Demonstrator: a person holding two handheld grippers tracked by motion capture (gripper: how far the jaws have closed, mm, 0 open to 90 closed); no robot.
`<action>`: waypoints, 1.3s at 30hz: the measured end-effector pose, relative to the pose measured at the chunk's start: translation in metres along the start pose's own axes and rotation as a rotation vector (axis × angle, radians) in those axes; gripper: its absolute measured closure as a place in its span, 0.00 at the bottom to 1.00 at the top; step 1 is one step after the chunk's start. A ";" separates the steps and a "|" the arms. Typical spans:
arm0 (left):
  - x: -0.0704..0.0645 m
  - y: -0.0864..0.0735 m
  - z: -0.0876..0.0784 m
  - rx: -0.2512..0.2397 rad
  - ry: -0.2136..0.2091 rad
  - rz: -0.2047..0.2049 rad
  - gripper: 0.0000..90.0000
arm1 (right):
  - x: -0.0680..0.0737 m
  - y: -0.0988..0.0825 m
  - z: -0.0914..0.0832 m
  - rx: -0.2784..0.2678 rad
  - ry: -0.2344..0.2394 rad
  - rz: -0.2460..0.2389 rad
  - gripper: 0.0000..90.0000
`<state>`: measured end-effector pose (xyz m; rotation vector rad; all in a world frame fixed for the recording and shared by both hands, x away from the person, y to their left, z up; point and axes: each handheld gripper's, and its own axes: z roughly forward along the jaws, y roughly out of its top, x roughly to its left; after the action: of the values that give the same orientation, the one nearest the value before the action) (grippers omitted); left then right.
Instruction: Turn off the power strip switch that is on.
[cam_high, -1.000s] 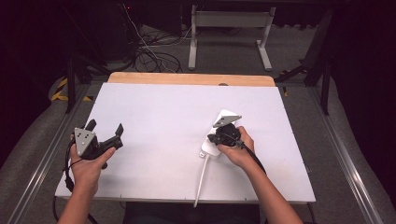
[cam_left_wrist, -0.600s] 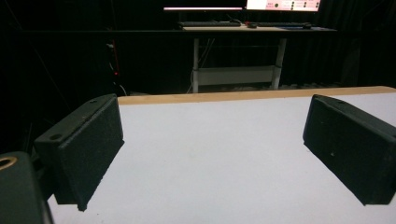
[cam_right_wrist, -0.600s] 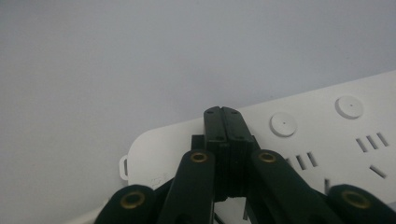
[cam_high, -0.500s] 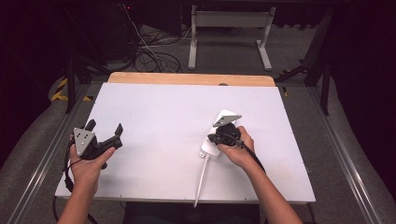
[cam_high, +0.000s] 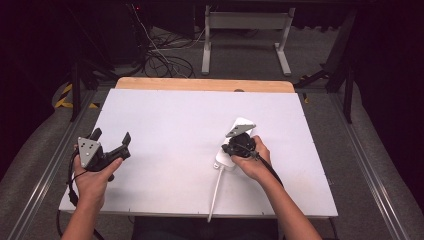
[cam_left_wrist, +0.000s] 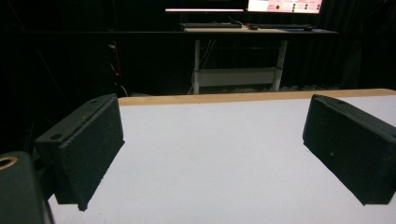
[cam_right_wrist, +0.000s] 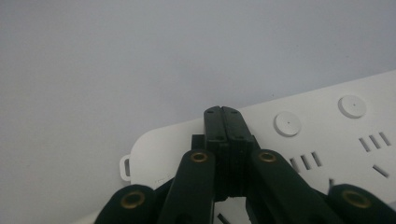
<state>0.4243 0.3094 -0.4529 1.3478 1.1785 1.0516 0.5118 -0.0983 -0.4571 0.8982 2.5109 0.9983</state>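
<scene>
1. While the right tongs (cam_right_wrist: 223, 122) are pointing down with their jaws pressed flat together and nothing between them, their tips are hovering over the end of a white power strip (cam_high: 234, 145).
2. That power strip is lying right of centre on the white desk (cam_high: 170, 120), its white cord (cam_high: 216, 192) trailing toward the near edge.
3. Meanwhile the left tongs (cam_high: 111, 144) are sitting well apart near the desk's left edge, jaws spread wide and holding nothing.

Bright evenly lit white table (cam_high: 165, 115), dark surroundings, soft grainy focus
</scene>
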 end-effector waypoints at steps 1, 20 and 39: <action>0.000 0.000 0.000 0.001 -0.001 -0.003 0.06 | 0.001 0.000 0.000 -0.001 -0.003 -0.005 1.00; 0.000 -0.001 0.001 0.004 -0.006 -0.011 0.06 | 0.001 0.001 0.000 -0.005 -0.017 -0.005 1.00; 0.000 -0.001 0.001 0.002 -0.007 -0.018 0.06 | -0.001 0.001 0.000 -0.006 -0.002 0.020 1.00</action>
<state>0.4249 0.3096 -0.4537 1.3387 1.1850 1.0320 0.5129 -0.0988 -0.4565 0.9232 2.5011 1.0098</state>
